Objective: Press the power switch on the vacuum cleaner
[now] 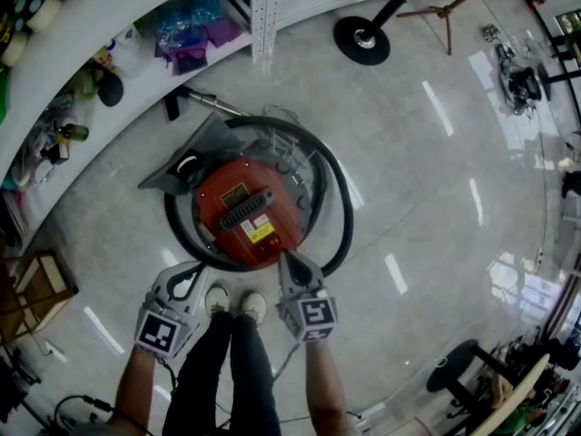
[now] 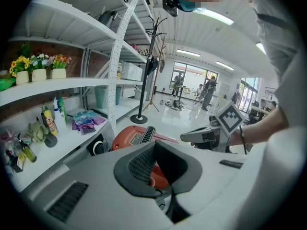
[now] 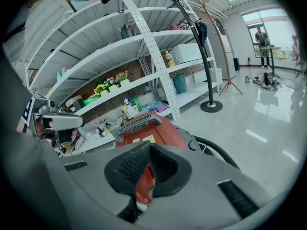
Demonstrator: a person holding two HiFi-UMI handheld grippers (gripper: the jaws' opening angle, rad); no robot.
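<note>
1. Glossy grey floor fills most of the head view, with white shelving curving along the upper left and a coat stand's round black base beyond.
2. Standing on that floor, just ahead of the person's shoes, is the red canister vacuum cleaner. It has a black ribbed handle across its top and a black hose coiled round it.
3. Low at the left, the left gripper is near the hose loop but apart from the vacuum body. Its own view shows the jaws brought together at the tips with nothing clamped, only the red shell showing through the hollow behind them.
4. Closer in, the right gripper points at the near edge of the canister. Its jaws are likewise closed to a point and hold nothing, and whether the tip touches the shell cannot be told.
5. By my reading this is the approach step: the right gripper is lined up to press, and no press has landed yet.
6. I cannot pick out the power switch with certainty. The next move calls for finding it on the top shell and bringing the closed right tip straight down on it, firmly and squarely, clear of the handle and hose.
</note>
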